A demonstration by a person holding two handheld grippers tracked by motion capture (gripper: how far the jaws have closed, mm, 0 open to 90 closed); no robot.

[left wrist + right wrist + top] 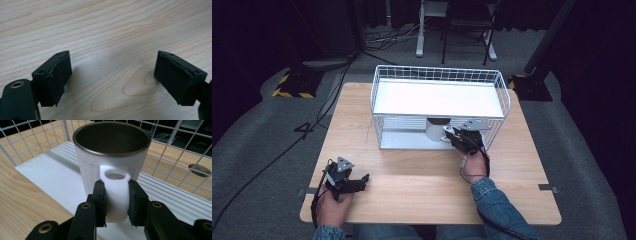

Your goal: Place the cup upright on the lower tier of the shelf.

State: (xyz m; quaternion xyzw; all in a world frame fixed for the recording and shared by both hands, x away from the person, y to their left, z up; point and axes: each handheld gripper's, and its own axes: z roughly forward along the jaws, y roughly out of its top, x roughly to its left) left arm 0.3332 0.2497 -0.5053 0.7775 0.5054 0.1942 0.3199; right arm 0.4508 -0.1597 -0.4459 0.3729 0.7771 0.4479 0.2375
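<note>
A white mug (110, 155) with a dark inside stands upright on the lower white shelf (50, 180) of a wire rack (439, 75). My right gripper (117, 200) is shut on the mug's handle (115, 192), both pads pressed against its sides. In the high view the mug (436, 130) sits under the rack's top shelf, with the right gripper (452, 134) reaching in from the front. My left gripper (112, 75) hovers open over bare wood with nothing between its jaws; it sits near the table's front left (354, 181).
The wooden table (422, 175) has free room in front of the rack. The rack's wire walls (170, 157) close in behind and beside the mug. Cables (282, 150) trail over the floor at the left, and a chair base (462, 30) stands beyond the table.
</note>
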